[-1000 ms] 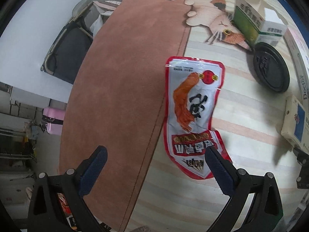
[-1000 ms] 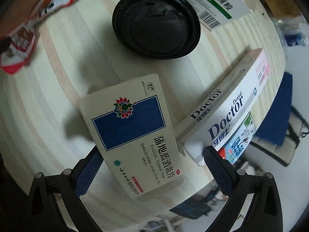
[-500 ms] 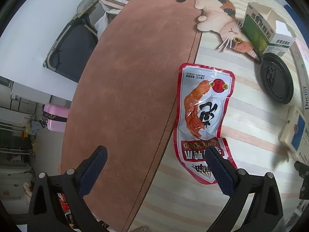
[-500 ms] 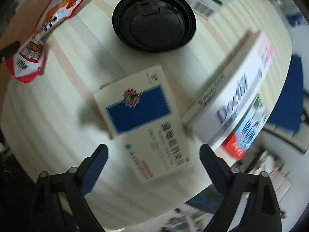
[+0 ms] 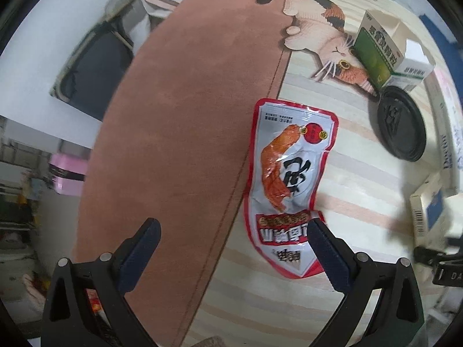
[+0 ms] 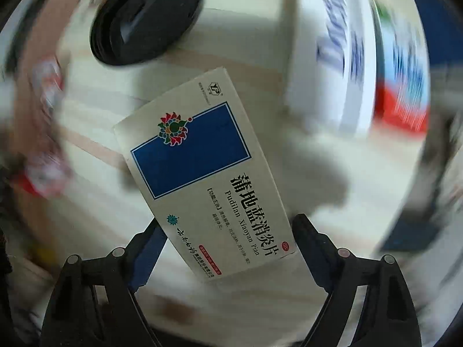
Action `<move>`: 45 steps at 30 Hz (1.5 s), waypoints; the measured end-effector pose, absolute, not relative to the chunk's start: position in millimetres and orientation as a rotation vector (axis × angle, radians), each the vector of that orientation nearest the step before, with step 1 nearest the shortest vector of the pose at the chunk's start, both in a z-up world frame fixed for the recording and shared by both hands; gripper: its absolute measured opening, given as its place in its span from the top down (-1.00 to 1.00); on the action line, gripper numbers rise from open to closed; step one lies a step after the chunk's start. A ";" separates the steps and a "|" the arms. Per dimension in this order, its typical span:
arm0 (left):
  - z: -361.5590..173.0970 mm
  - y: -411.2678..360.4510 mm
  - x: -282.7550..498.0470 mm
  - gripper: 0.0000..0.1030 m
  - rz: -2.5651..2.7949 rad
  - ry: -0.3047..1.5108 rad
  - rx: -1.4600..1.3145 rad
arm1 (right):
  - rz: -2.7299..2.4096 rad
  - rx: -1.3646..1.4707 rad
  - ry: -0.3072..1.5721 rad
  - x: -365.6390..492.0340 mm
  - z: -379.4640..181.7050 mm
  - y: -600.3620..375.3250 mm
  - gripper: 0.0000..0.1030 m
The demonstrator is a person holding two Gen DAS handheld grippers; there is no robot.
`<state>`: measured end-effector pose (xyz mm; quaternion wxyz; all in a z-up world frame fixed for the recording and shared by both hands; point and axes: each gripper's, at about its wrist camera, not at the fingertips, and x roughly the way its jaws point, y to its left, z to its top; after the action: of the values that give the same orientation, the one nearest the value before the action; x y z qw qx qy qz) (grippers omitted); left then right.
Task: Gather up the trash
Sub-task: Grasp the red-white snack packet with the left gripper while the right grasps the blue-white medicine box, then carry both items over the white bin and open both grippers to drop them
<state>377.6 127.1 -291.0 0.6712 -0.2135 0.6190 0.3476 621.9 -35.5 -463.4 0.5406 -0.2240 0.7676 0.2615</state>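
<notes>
Right wrist view shows my right gripper (image 6: pixel 228 231) clamped on the medicine box (image 6: pixel 202 170), its length running ahead, while my left gripper (image 5: pixel 233 235) hangs spread, the snack wrapper (image 5: pixel 286 182) off its right finger.

Snack pouch (image 5: pixel 289 185): silver-white with a red border, an orange food picture, a red seal and black characters. Table mat (image 5: pixel 332 289): cream with pale pink stripes; a calico cat print (image 5: pixel 321 29) in cream, orange and black at its far end. Brown cloth (image 5: pixel 185 121) lies to its left. Round lid (image 6: pixel 144 17): black. Medicine box (image 6: pixel 202 170): cream with a dark blue panel and a multicoloured flower emblem. Far box (image 5: pixel 379 55): green and white.
</notes>
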 end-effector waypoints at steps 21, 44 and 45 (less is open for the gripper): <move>-317.7 126.5 416.9 0.19 0.523 1.437 -0.541 | 0.502 -0.543 1.483 574.8 -440.0 -9.2 -0.60; -236.7 83.8 304.0 0.25 0.398 1.251 -0.616 | 0.515 -0.237 1.452 502.6 -355.5 -107.6 -0.60; -231.1 82.0 293.8 0.25 0.391 1.237 -0.613 | 0.516 -0.227 1.448 493.3 -351.5 -110.6 -0.60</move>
<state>293.8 82.0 -231.1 0.7535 -0.2811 0.5668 0.1791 493.3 -110.6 -351.5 0.7132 -0.1023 0.6532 0.2328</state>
